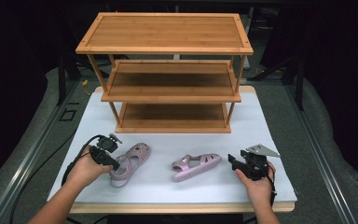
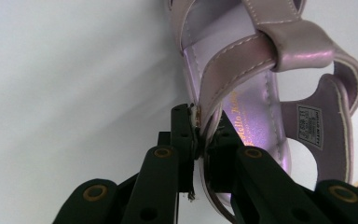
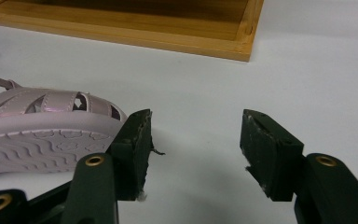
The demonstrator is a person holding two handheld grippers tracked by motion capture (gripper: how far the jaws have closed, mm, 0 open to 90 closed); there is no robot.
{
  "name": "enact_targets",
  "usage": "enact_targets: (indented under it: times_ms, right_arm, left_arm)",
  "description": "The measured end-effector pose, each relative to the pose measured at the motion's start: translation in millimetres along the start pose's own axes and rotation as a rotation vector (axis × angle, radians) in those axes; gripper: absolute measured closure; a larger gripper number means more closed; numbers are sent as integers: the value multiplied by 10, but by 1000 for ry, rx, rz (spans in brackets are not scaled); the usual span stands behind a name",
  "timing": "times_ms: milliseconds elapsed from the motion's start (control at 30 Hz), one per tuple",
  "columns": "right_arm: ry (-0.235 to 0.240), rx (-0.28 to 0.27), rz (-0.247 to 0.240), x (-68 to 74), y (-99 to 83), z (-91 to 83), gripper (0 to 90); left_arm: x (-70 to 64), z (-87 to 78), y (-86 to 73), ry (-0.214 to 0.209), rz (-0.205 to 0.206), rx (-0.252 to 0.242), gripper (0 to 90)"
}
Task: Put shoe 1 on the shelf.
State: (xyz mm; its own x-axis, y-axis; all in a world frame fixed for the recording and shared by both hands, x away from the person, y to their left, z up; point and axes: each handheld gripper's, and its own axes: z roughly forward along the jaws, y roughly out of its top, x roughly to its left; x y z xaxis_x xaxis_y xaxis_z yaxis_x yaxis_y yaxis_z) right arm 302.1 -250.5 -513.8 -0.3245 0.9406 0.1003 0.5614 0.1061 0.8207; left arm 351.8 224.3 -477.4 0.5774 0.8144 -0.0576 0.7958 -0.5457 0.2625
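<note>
Two pale purple sandals lie on the white table top. The left sandal rests upright; my left gripper is shut on the side of its heel strap, the jaws pinching the strap's edge. The right sandal lies tipped on its side, sole toward my right gripper. That gripper is open, just right of the sandal's toe, nothing between its fingers.
A three-tier bamboo shoe rack stands at the back of the table, its shelves bare; its bottom corner lies ahead of my right gripper. Dark floor and cables surround the table.
</note>
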Motion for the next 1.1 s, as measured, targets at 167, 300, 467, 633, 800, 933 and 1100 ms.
enact_targets:
  times_ms: [167,300,467,633,800,933,1100]
  right_arm:
    - [-1,0,4,-6,-3,5,435]
    - [-1,0,9,-17,-2,8,434]
    - [-5,-4,30,-45,-1,5,433]
    - [13,2,59,-74,-2,48,433]
    - [8,-2,57,-66,-19,23,433]
    - [7,-5,68,-88,-23,15,433]
    - [14,-22,75,-90,-17,1,432]
  left_arm:
    - [67,-113,-56,-22,-33,-106,832]
    - [95,-187,-104,-31,-58,-194,833]
    - [82,-234,-302,-78,-110,-417,833]
    - [70,-235,-429,-69,-195,-606,834]
    - [35,-367,-555,15,-280,-883,834]
    - [21,-451,-598,24,-326,-1001,834]
    - [-35,-560,-570,33,-345,-1074,833]
